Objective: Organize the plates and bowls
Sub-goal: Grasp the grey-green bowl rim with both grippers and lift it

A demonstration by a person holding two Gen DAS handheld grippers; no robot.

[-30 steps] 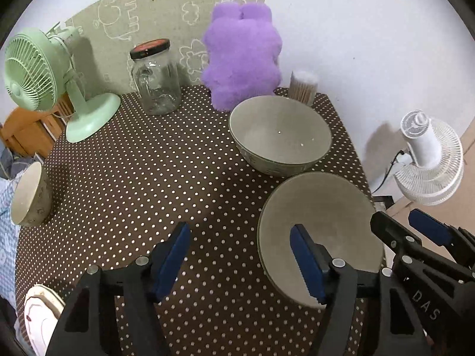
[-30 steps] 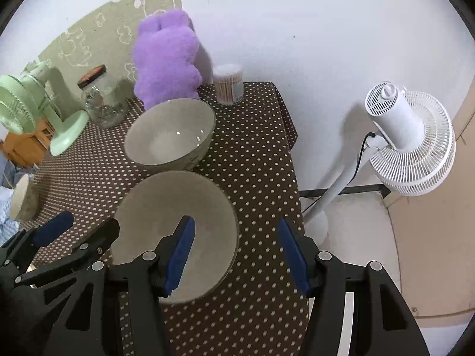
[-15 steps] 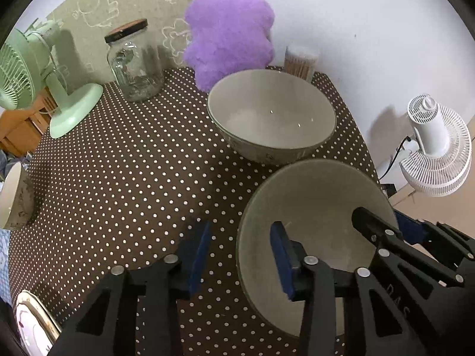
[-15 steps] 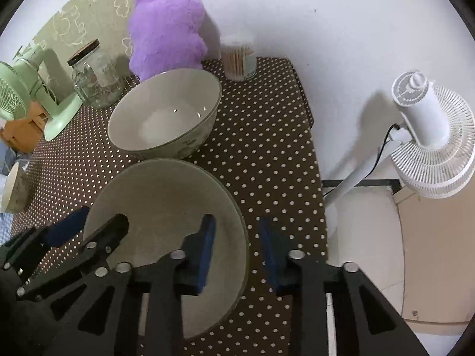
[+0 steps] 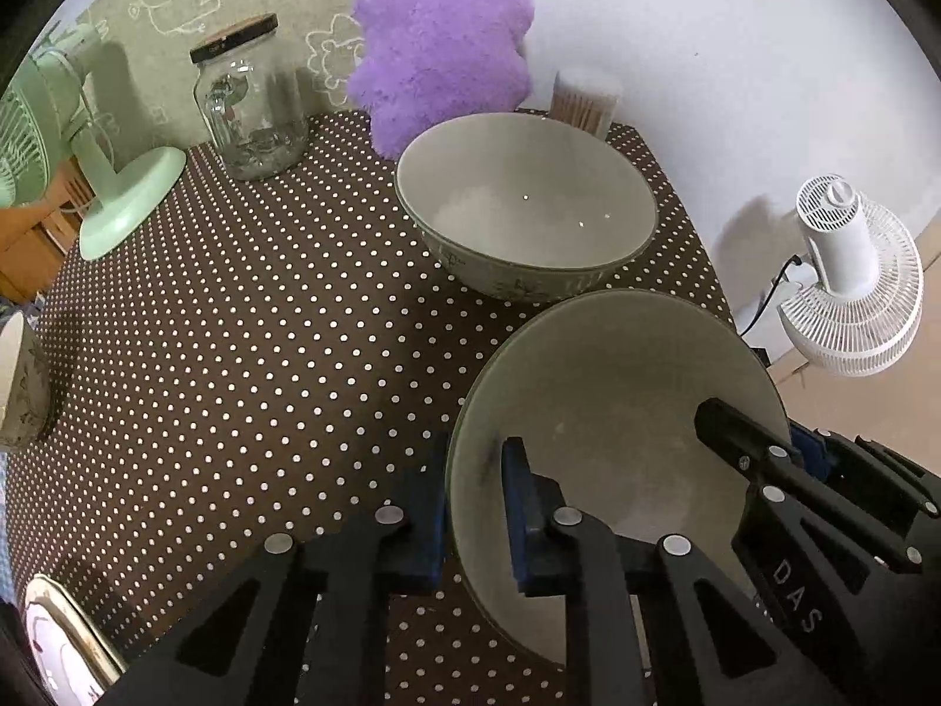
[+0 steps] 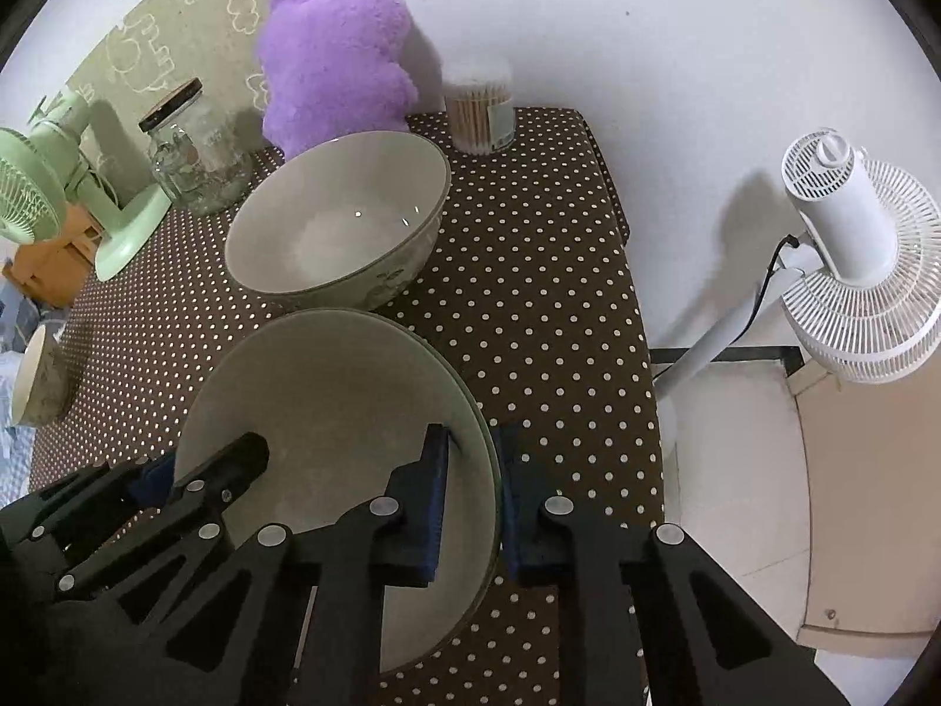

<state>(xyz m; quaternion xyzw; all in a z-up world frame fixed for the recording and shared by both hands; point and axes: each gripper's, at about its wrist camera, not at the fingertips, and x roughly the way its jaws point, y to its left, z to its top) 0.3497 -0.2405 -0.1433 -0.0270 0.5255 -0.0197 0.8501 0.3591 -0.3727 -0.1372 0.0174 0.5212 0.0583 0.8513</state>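
A large pale bowl (image 5: 617, 388) sits near the table's right front, and both grippers pinch its rim. My left gripper (image 5: 470, 506) is shut on its left rim, one finger inside and one outside. My right gripper (image 6: 476, 488) is shut on its right rim (image 6: 329, 400) the same way. A second, deeper bowl (image 5: 523, 206) stands just behind it; it also shows in the right wrist view (image 6: 341, 223). A small bowl (image 5: 20, 388) lies at the table's left edge. A plate (image 5: 64, 641) peeks in at the lower left.
A glass jar (image 5: 253, 106), a purple plush toy (image 5: 447, 35), a toothpick holder (image 5: 585, 100) and a green fan (image 5: 88, 135) line the back of the dotted tablecloth (image 5: 264, 323). A white floor fan (image 6: 847, 259) stands right of the table.
Both grippers moved forward onto the near bowl and closed on its rim from opposite sides. The bowl now looks larger and closer in both views.
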